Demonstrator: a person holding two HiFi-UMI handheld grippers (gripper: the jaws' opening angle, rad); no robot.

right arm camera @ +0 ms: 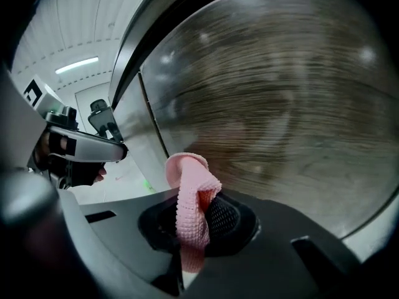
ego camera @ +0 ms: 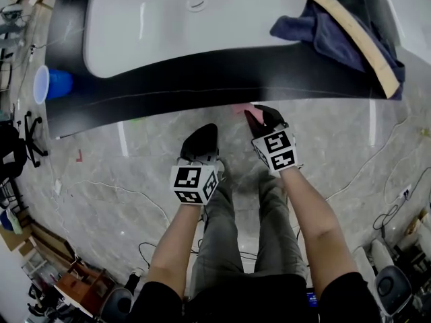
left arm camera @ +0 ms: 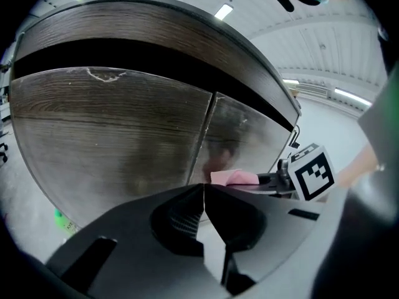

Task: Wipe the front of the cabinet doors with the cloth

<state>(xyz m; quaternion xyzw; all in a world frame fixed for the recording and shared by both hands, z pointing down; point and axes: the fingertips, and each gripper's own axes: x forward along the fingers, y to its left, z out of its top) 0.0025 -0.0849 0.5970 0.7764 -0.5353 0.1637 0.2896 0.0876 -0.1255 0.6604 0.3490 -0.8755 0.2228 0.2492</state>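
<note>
My right gripper (ego camera: 260,117) is shut on a pink cloth (right arm camera: 189,199). The cloth's folded tip (ego camera: 241,108) pokes out toward the dark wood cabinet doors (right arm camera: 268,98), below the counter's edge; whether it touches the door I cannot tell. In the left gripper view the pink cloth (left arm camera: 234,177) sits just right of the seam (left arm camera: 203,136) between the two doors. My left gripper (ego camera: 202,137) hangs beside the right one, a little lower. Its jaws are shut with nothing between them (left arm camera: 203,195).
Above the doors runs a black counter (ego camera: 202,79) with a white basin (ego camera: 168,19). A dark blue towel (ego camera: 330,36) and a pale wooden strip (ego camera: 357,36) lie at the counter's right. A blue cup (ego camera: 50,84) stands at the left. Cables (ego camera: 390,210) trail over the marble floor.
</note>
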